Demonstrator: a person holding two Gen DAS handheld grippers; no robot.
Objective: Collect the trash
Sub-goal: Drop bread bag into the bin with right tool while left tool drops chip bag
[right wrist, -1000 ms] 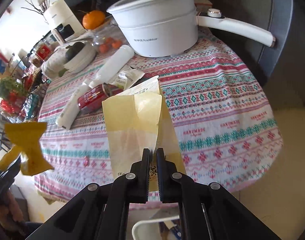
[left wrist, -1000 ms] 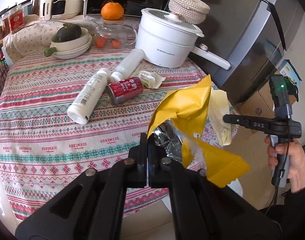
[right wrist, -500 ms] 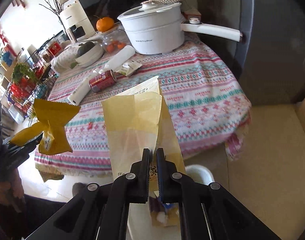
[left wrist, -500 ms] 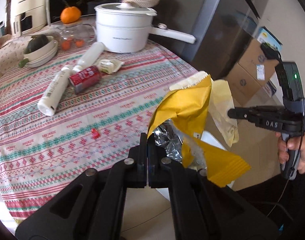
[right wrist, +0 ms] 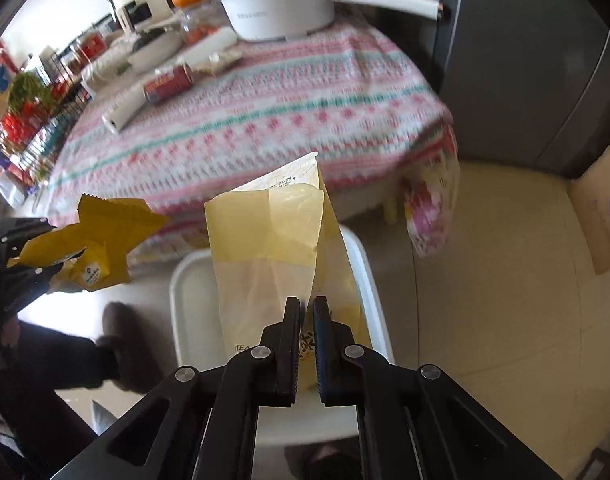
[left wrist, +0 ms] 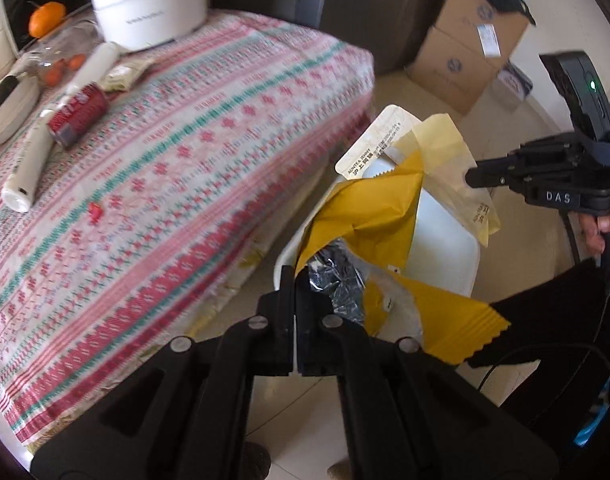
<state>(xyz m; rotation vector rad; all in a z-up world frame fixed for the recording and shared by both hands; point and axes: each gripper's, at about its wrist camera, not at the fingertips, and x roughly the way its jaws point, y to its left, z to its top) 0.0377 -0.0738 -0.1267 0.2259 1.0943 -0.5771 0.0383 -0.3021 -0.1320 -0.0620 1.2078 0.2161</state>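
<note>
My left gripper (left wrist: 295, 276) is shut on a crumpled yellow snack wrapper (left wrist: 369, 216) with a silver inside, held above a white trash bin (left wrist: 445, 248) on the floor. My right gripper (right wrist: 306, 304) is shut on a pale yellow paper bag (right wrist: 269, 248), held over the same white bin (right wrist: 185, 292). The right gripper (left wrist: 471, 178) with its bag (left wrist: 445, 148) also shows in the left wrist view. The yellow wrapper (right wrist: 101, 236) also shows at the left of the right wrist view.
The table with a patterned cloth (left wrist: 165, 168) carries a red can (left wrist: 79, 114), two white bottles (left wrist: 29, 168), a small packet (left wrist: 123, 76), a white pot (left wrist: 153, 4) and bowls. Cardboard boxes (left wrist: 461, 60) and a grey fridge (right wrist: 525, 60) stand beyond the bin.
Both grippers have moved away from the table and downward with their trash. They now hang over the white bin on the floor beside the table.
</note>
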